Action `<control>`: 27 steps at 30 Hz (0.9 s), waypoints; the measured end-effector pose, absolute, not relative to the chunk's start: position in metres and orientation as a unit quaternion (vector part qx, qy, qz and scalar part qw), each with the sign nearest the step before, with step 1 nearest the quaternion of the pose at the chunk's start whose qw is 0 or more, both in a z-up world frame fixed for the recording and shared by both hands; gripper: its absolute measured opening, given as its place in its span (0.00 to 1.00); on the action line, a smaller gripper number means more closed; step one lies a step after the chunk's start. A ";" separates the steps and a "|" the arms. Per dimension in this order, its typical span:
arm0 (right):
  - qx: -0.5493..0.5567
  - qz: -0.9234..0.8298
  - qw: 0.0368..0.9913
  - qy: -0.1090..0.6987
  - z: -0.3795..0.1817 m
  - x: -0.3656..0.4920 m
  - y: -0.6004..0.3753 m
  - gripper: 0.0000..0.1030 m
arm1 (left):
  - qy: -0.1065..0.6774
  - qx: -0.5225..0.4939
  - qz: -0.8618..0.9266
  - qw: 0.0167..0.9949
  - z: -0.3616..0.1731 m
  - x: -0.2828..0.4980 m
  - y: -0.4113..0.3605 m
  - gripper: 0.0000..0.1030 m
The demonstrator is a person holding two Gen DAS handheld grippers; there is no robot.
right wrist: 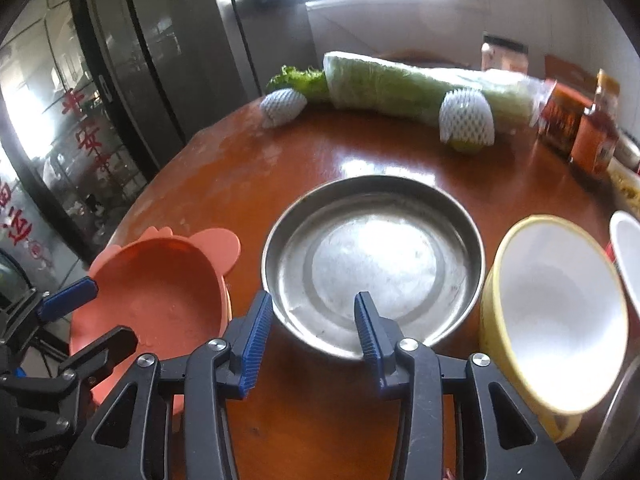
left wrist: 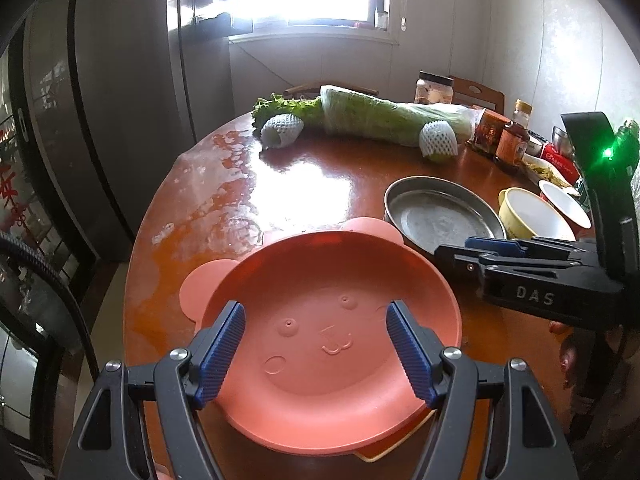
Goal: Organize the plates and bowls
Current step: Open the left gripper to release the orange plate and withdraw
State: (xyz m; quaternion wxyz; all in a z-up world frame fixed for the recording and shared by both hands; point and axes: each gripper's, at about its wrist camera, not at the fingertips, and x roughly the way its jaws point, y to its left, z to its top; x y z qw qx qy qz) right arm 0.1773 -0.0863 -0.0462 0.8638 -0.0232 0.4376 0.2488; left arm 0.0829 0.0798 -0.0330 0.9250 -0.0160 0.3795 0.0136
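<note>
Round wooden table point(left wrist: 304, 168), dishes unstacked. Your left gripper point(left wrist: 316, 344) spread above pink bear plate point(left wrist: 332, 320); right gripper point(right wrist: 308, 328) spread, empty, at steel plate point(right wrist: 372, 260). Yellow bowl point(right wrist: 556, 312) beside. Stacking remains.

white bowl point(right wrist: 628, 256) cut off at right edge, jar labels point(right wrist: 560, 120) blurred, unreadable

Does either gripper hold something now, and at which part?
Nothing is held. The left gripper stands open above the pink bear plate. The right gripper is open at the near rim of the steel pan, not pressing it.
</note>
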 end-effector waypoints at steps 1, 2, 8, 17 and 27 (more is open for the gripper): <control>-0.021 0.251 0.860 0.443 -0.047 0.177 -0.088 0.44 | 0.381 -0.016 0.014 0.924 -0.034 0.083 0.080 0.71; -0.021 0.253 0.858 0.447 -0.048 0.176 -0.088 0.44 | 0.382 -0.016 0.015 0.924 -0.035 0.083 0.080 0.71; -0.017 0.275 0.843 0.462 -0.047 0.165 -0.097 0.44 | 0.379 -0.016 0.016 0.925 -0.032 0.080 0.080 0.71; -0.012 0.294 0.833 0.468 -0.044 0.128 -0.119 0.45 | 0.370 -0.006 0.005 0.929 -0.023 0.070 0.066 0.71; -0.025 0.294 0.838 0.458 -0.041 0.078 -0.140 0.45 | 0.366 0.006 -0.032 0.930 -0.017 0.052 0.035 0.71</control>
